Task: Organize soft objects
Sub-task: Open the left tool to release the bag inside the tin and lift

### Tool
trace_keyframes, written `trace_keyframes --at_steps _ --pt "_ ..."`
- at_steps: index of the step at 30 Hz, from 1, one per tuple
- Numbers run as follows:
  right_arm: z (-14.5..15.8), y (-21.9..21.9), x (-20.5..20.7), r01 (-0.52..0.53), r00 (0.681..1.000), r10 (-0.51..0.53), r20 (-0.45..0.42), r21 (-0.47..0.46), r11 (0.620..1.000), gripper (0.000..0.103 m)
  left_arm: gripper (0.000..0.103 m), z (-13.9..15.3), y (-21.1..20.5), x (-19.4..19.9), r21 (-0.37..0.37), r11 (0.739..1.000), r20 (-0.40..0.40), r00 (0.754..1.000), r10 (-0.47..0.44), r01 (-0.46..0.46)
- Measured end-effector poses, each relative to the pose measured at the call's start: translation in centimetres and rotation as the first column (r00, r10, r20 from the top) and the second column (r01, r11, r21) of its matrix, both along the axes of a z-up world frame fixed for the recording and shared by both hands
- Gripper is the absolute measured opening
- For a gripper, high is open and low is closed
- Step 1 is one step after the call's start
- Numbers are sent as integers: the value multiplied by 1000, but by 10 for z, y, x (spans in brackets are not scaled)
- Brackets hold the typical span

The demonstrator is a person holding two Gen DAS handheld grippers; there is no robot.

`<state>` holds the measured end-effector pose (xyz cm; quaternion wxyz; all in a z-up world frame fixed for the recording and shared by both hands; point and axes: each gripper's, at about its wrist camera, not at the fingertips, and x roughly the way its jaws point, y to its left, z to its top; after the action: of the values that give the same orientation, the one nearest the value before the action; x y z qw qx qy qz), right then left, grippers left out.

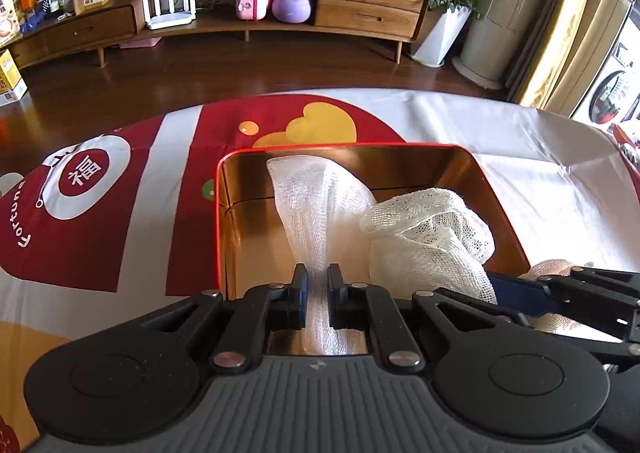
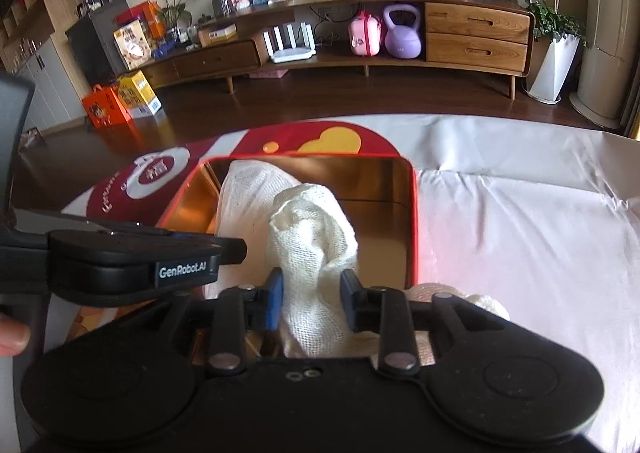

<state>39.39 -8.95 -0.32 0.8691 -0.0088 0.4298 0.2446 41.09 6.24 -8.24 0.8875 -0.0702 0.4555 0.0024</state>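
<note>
While both grippers reach over the near rim of the red tin box (image 1: pixel 218 221), each holds white mesh cloth; the left gripper (image 1: pixel 317 285) has its jaws drawn narrow, pinching a bunched cloth strip (image 1: pixel 316 209) that stretches into the box's gold interior; the right gripper (image 2: pixel 311 299), jaws moderately spread, clasps a thicker cloth bundle (image 2: pixel 316 249) beside the first; the box rests on a red-and-white printed tablecloth (image 1: pixel 100 237).
</note>
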Motion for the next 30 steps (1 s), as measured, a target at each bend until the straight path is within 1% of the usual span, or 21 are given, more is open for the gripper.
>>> trace_keyframes --at_steps 4,7,10,11,12,16,22,26,30 --pt "8 -8 -4 15 1000 -15 4 17 1000 37 13 8 1 -6 -7 1000 18 1000 0 0" --pt "15 -11 -9 21 1000 -21 13 19 1000 39 21 14 1 -11 -8 1000 30 1000 0 1" --pt "24 -17 -14 27 999 -27 17 31 999 45 36 22 1 -17 -11 1000 50 999 1 0" --pt "28 -19 -16 30 999 -31 19 37 999 45 49 24 1 -19 -10 1000 55 998 5 -4" --pt "31 -21 -18 31 999 -31 21 43 999 47 58 28 1 -21 -11 1000 64 998 10 -10" --pt "47 -27 -27 27 999 -30 44 49 998 52 58 41 2 -33 -25 1000 89 996 13 -11" --pt "73 -35 -49 25 997 -30 77 66 997 59 58 63 0 -60 5 1000 119 993 4 -5" --pt "89 -41 -65 28 995 -36 94 79 996 63 64 79 1 -81 5 1000 141 990 9 -10" --pt "100 -44 -83 29 993 -38 112 78 997 66 64 94 -2 -104 13 1000 156 988 3 -5"
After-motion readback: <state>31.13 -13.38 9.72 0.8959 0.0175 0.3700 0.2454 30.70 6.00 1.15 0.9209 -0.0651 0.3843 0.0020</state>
